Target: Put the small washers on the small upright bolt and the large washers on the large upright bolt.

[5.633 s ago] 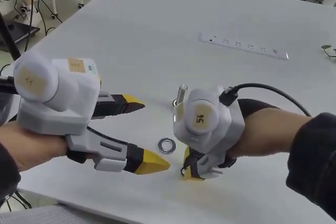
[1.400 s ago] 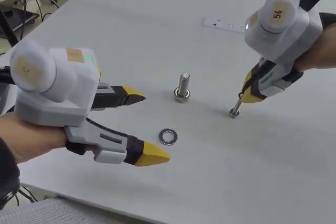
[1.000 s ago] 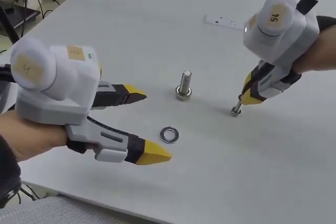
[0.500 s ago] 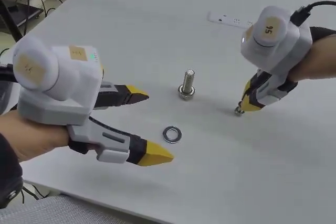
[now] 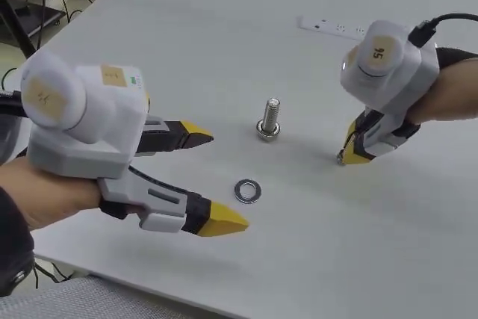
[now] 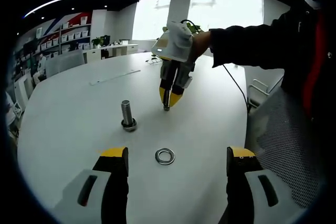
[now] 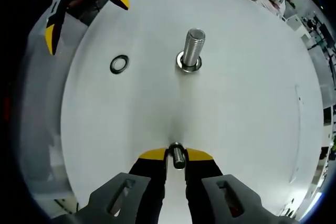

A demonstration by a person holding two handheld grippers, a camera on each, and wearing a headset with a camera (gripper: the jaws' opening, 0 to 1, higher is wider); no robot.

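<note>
Table: small bolt (upright) in right claw

The left tongs had a big pale grey body like a box. It had a round white cap and a small tan sticker. Its two arms were black and grey, with pointed yellow tips. The right tongs had the same colours and a round tan label with two numbers on it. A black cable was plugged into it. The person wore dark sleeves.
</note>
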